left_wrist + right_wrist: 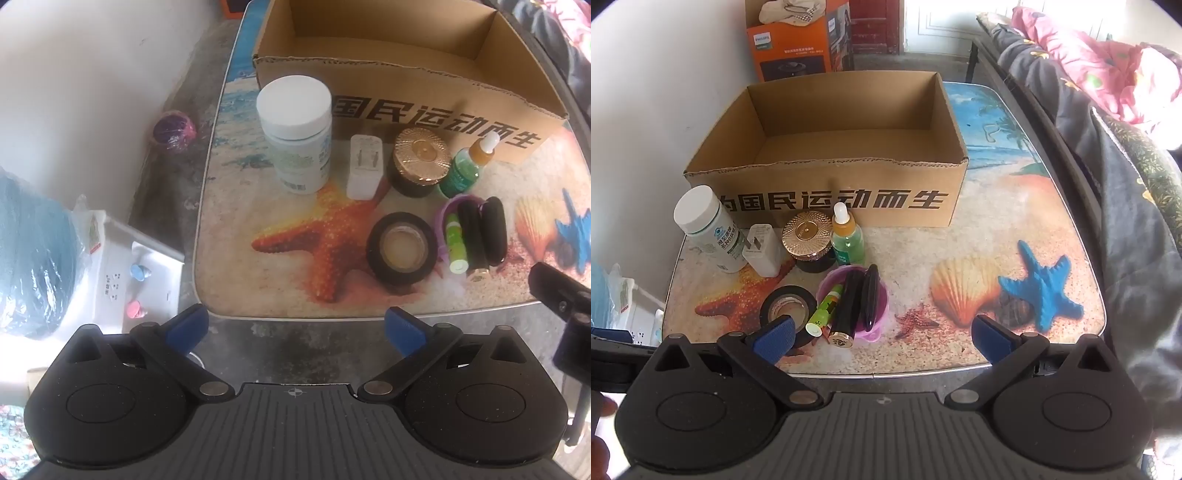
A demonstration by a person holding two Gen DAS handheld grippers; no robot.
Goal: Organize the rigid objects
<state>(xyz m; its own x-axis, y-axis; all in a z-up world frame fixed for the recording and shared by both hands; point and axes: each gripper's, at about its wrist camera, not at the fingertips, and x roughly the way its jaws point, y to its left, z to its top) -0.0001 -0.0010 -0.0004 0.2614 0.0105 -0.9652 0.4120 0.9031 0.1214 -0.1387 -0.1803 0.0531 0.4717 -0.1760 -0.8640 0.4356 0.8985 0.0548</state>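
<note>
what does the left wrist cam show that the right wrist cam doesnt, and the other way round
Only the left wrist view shows the purple-pink ball on the floor by the wall and the white appliance with blue and pink knobs.

Only the right wrist view shows the orange Philips box behind the carton, the printed blue starfish and shell, and the pink bedding.

Both show the empty cardboard box, white-capped bottle, white charger, gold-lidded jar, green dropper bottle, black tape roll and purple cup of tubes. Each view's own gripper, left gripper and right gripper, is open.

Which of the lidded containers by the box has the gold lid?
The short dark jar, between the white charger and the green dropper bottle. The tall bottle has a white cap.
</note>
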